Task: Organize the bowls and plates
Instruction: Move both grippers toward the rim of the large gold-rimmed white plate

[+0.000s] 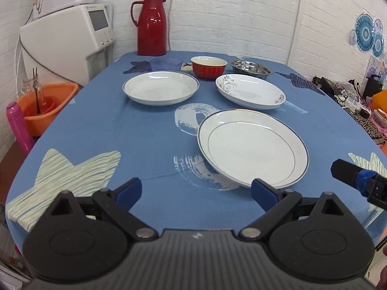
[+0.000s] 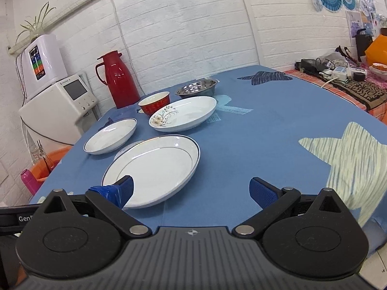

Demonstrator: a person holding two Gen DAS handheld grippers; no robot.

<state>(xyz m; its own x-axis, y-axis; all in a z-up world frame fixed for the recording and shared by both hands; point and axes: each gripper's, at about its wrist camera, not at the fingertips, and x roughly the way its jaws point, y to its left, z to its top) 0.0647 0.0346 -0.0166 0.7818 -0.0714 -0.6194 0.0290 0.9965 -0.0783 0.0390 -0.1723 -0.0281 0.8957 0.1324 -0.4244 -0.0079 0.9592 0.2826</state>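
A large white plate with a dark rim (image 1: 251,145) (image 2: 154,164) lies nearest on the blue tablecloth (image 1: 135,130). Behind it sit a second dark-rimmed plate (image 1: 160,87) (image 2: 110,136) and a floral oval plate (image 1: 250,91) (image 2: 186,113). Further back stand a red bowl (image 1: 208,66) (image 2: 154,102), a steel bowl (image 1: 251,67) (image 2: 197,88) and a clear blue bowl (image 1: 165,63). My left gripper (image 1: 196,193) is open, just short of the near plate. My right gripper (image 2: 193,189) is open too, its left finger (image 2: 121,189) over that plate's near rim.
A red thermos jug (image 1: 151,24) (image 2: 117,79) stands at the table's far end. A white appliance (image 1: 70,38), an orange basin (image 1: 46,106) and a pink bottle (image 1: 19,128) are off the left edge. A cluttered side table (image 2: 343,77) lies to the right.
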